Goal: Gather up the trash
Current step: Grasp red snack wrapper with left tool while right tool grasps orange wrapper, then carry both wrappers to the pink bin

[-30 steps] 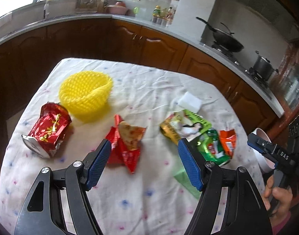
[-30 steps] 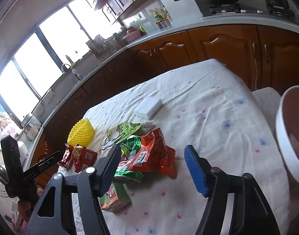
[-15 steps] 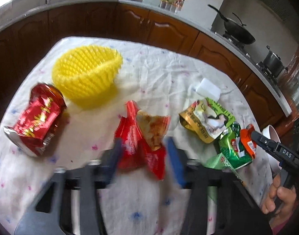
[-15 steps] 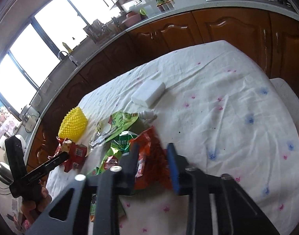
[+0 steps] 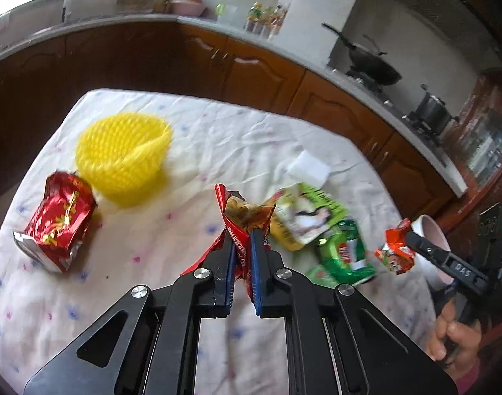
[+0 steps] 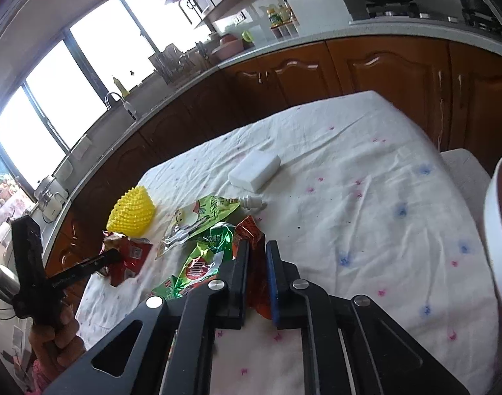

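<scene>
We see both tongs closing at this moment, each with a wrapper between its blue pads. The left tongs (image 5: pixel 242 240) are nearly together and pinch a red snack wrapper (image 5: pixel 241 217) whose crumpled top, printed with a golden-brown picture, stands up above the fingertips — its lower end is off the cloth. The right tongs (image 6: pixel 255 250) are likewise almost shut and press on an orange-red wrapper (image 6: pixel 251 233); from the left wrist view that same wrapper (image 5: pixel 395 250) hangs crumpled at the tip of the right tongs, near the pink-and-white bowl (image 5: pixel 428 230) at the counter's right edge.

The counter (image 5: pixel 218 138) is covered by a white cloth with small pink and blue flowers. Still lying on it we find 5 more things: a yellow knobbly basket (image 5: pixel 122 154) toward the far left, a red foil bag (image 5: pixel 60 220) just in front of it, a green-and-yellow pouch (image 5: pixel 303 214) with a white spout beside the held red wrapper, a shiny green wrapper (image 5: pixel 346 253) partly under that pouch, and a white sponge block (image 5: pixel 310 168) farther back.

A hand (image 5: pixel 455 339) grips the handle of the right tongs at the lower right of the left wrist view; the other hand (image 6: pixel 53 339) holds the left tongs' handle at the lower left of the right wrist view. Behind the counter run brown cabinets and a worktop with a wok (image 5: pixel 372 65) on the stove.
</scene>
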A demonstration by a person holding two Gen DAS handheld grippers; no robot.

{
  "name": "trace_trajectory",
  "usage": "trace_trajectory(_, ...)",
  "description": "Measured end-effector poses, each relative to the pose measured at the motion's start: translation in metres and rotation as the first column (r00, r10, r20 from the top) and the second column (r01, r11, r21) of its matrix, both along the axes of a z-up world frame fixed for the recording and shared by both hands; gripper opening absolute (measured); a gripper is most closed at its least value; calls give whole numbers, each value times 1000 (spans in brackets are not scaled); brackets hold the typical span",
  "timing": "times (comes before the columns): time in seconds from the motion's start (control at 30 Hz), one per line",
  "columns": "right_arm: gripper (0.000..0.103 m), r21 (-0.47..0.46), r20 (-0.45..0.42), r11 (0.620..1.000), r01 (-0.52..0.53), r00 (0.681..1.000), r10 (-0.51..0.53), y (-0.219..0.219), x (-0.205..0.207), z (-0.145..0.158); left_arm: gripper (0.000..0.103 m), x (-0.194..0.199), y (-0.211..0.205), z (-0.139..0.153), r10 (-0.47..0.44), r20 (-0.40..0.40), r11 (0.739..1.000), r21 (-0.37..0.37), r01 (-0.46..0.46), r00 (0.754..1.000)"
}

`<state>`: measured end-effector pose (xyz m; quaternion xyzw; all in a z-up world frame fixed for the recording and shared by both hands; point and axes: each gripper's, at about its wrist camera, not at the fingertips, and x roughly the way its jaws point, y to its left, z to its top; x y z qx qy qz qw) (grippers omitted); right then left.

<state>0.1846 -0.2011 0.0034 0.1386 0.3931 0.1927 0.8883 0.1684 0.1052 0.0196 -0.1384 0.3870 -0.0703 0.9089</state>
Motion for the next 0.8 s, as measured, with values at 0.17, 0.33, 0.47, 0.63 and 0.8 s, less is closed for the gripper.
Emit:
trace_trajectory(0.17,9,14,32,999,31,999,-32,-17,-13,12,7,-5,-23,16,-61,31,998,-20,61,998)
trace_trajectory(0.33,9,21,57,997,72,996,-73,-40,-28,22,7,-9,-55,23,-132,46,991,-22,133,990)
trace_trajectory(0.47,9,26,69,993,111,991,-113,-61,-39,26,7,-13,-79,26,-183,50,982,-28,185,982)
trace_trajectory(0.63,9,32,81,986,163,983,-165,-86,-53,31,7,-17,-109,29,-236,55,971,-19,238,970)
trace_trajectory(0.8,9,38,86,975,219,971,-222,-114,-66,33,7,-20,-138,33,-291,61,956,-13,292,955)
